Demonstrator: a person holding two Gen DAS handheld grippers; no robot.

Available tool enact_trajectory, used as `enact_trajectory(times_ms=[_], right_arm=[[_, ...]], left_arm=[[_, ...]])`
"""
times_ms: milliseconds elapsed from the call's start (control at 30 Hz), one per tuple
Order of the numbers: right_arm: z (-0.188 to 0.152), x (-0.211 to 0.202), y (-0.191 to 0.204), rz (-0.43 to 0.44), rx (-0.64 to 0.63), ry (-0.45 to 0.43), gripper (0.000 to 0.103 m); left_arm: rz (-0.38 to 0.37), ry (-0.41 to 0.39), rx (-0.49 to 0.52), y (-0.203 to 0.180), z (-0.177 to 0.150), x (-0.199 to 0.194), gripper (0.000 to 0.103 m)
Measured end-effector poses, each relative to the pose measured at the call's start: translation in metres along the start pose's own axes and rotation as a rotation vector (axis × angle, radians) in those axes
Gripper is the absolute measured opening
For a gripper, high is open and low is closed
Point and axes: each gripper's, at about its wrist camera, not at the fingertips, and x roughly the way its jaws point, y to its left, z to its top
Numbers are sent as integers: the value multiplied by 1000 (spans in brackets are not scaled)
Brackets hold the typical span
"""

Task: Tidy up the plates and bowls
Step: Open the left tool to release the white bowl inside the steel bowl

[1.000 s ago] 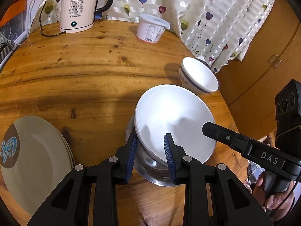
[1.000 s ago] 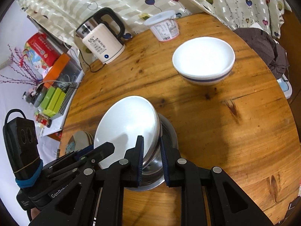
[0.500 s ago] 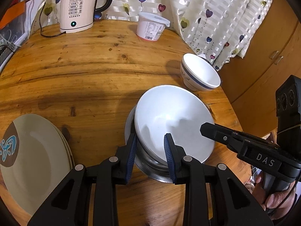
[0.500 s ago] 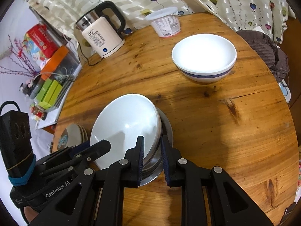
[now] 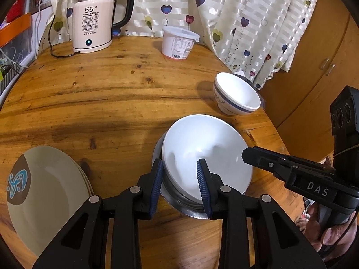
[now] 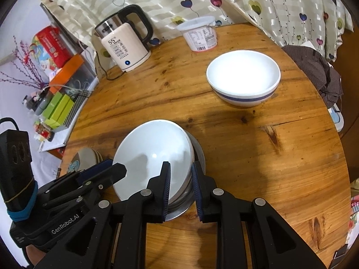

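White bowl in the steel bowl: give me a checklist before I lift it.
1. Right tool closed on the white bowl rim: ok.
2. Left tool grip: cannot tell; its jaws have just opened slightly, with the rim between them.
3. White bowl sitting level in the steel bowl: not ok, tilted.
4. Blue-banded bowl apart from the stack: ok.
5. Plates apart from the stack: ok.

A tilted white bowl [image 5: 204, 154] is straddled at its near rim by the left tool [image 5: 179, 185], whose jaws have just been opening, with a steel bowl [image 5: 179, 198] nested beneath. Stacked plates [image 5: 44, 192] are seen at the desk's [image 5: 112, 98] left, and a blue-banded bowl [image 5: 235, 97] is set well apart.
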Motion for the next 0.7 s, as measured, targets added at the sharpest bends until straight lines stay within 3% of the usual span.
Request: enact_trajectory(times_ms=[500,700], right_arm=[[-9,-19,2,15,-41,-45,20],[-11,-25,2,14,-43,-57,30]], left_arm=[[-10,-47,-6,3,-9,-16,32],[-10,-50,0,0,-9,-19,32]])
